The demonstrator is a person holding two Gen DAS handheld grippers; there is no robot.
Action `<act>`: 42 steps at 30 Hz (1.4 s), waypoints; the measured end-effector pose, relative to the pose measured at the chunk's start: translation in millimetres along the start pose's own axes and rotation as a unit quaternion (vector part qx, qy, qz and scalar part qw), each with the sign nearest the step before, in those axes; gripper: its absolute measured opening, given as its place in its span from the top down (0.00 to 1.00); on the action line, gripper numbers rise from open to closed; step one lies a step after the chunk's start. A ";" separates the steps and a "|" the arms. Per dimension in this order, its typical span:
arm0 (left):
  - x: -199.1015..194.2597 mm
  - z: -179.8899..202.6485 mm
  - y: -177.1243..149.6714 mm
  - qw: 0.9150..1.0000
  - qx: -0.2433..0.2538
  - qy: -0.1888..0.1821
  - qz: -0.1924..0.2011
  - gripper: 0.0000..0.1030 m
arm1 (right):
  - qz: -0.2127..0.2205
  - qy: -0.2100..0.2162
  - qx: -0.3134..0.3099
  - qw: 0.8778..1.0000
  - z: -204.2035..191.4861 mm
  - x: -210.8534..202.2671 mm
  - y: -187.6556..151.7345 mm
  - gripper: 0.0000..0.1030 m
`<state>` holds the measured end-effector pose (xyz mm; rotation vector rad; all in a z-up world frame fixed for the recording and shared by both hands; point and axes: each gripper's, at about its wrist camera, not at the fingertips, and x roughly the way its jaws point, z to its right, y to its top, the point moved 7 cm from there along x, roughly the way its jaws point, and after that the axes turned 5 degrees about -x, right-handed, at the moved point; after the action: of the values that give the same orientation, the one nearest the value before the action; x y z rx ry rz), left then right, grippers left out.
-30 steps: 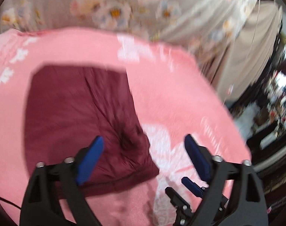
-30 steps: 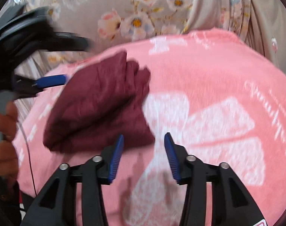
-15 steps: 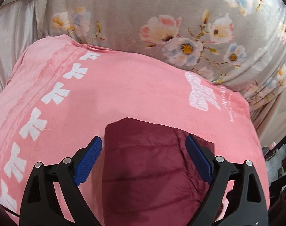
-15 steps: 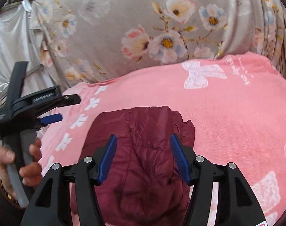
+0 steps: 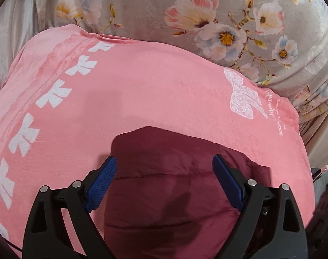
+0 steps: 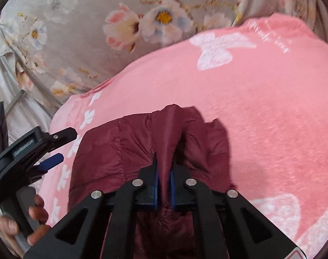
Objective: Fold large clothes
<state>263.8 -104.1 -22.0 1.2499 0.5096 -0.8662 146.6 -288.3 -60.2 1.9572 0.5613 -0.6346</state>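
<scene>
A dark red quilted jacket (image 5: 174, 185) lies folded on a pink blanket (image 5: 142, 86). My left gripper (image 5: 165, 168) hovers over it, wide open, the jacket below and between its blue pads with no contact. In the right wrist view my right gripper (image 6: 164, 172) is shut on a raised fold of the jacket (image 6: 120, 151), the cloth pinched upright between its pads. The left gripper (image 6: 51, 149) appears at that view's left edge, held by a hand (image 6: 23, 222).
The pink blanket (image 6: 261, 118) with white bow prints covers the bed. Behind it hangs a grey floral cloth (image 5: 207, 10). The blanket's right edge drops away toward a dim room (image 5: 323, 177).
Both grippers swung from the jacket's corner round to above it. The right jaws, open half a second ago, have shut on a fold of the jacket. The left jaws stayed wide.
</scene>
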 end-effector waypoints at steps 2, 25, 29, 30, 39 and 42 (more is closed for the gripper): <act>10.0 6.6 -7.3 1.000 0.006 -0.001 -0.008 0.15 | 0.025 -0.025 -0.004 0.999 10.6 -15.3 -7.6 0.95; 69.3 26.9 -48.4 0.995 0.068 0.070 0.021 0.04 | 0.020 -0.053 -0.001 0.998 50.3 19.2 -40.4 0.91; 71.5 27.5 -50.4 0.994 0.075 0.077 0.033 0.04 | 0.022 -0.057 -0.005 0.998 49.6 19.6 -41.0 0.91; 72.1 27.6 -50.9 0.993 0.076 0.078 0.035 0.04 | 0.022 -0.057 -0.004 0.998 49.8 19.7 -40.9 0.91; 76.6 29.0 -53.1 0.991 0.085 0.089 0.051 0.04 | 0.024 -0.054 0.000 0.998 49.9 19.1 -41.1 0.91; 78.6 29.1 -53.3 0.991 0.086 0.091 0.054 0.04 | 0.023 -0.054 0.000 0.998 50.7 19.6 -41.2 0.90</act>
<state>264.8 -158.1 -105.4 1.5095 0.5157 -0.7195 126.0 -313.9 -120.0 1.9180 0.4479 -0.7055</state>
